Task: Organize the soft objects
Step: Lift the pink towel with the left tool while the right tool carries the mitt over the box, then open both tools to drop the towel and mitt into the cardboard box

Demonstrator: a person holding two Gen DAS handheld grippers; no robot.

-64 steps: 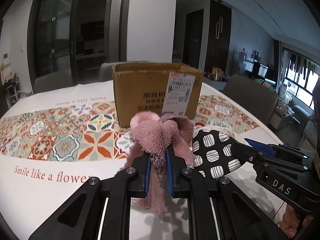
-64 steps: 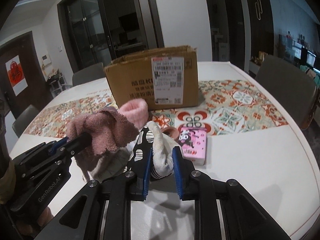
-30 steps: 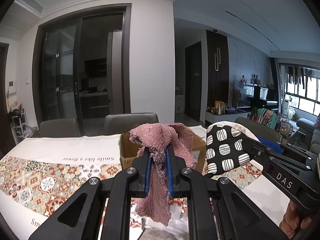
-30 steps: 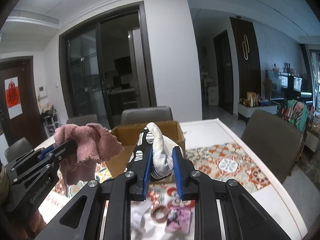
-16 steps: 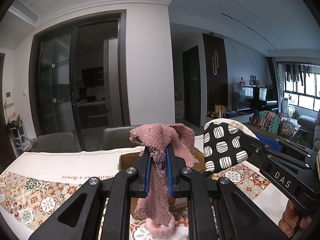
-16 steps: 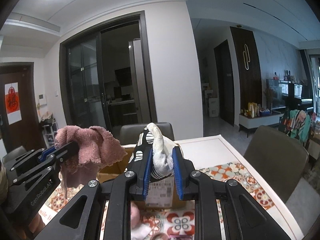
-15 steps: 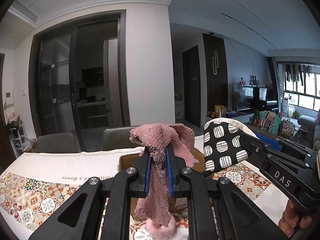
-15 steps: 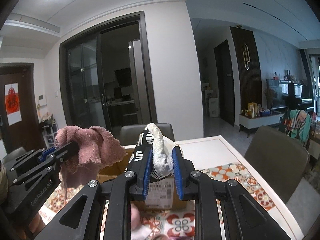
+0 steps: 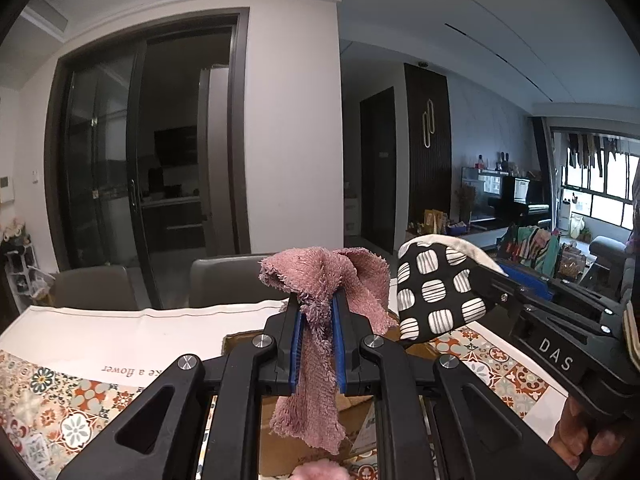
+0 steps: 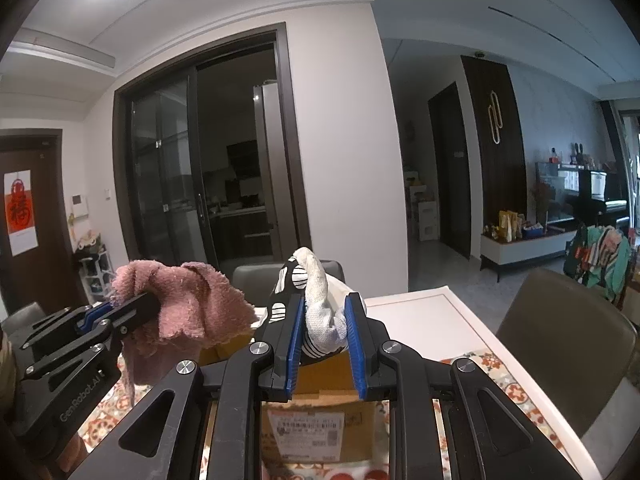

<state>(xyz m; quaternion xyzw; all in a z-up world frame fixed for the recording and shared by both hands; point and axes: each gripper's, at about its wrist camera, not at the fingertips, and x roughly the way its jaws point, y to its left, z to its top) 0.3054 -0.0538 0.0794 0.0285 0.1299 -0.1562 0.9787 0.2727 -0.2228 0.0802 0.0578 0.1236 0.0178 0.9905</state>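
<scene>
My left gripper (image 9: 316, 300) is shut on a dusty-pink terry cloth (image 9: 320, 344) that hangs down between its fingers, high above the table; the cloth also shows in the right wrist view (image 10: 184, 304). My right gripper (image 10: 324, 304) is shut on a black pouch with white striped dots and a white lining (image 10: 316, 320), seen too in the left wrist view (image 9: 436, 300). Both are held side by side above an open cardboard box (image 10: 324, 380), whose rim shows below the left gripper (image 9: 240, 340).
The box stands on a table with a white and patterned tile cloth (image 9: 80, 392). Grey chairs stand behind the table (image 9: 224, 280) and at its right side (image 10: 560, 328). A pale pink fluffy item (image 9: 320, 472) lies below the left gripper.
Both grippers have risen a little further and moved forward over the box, still holding the pink cloth and the dotted pouch. More of the box opening now lies beneath them.
</scene>
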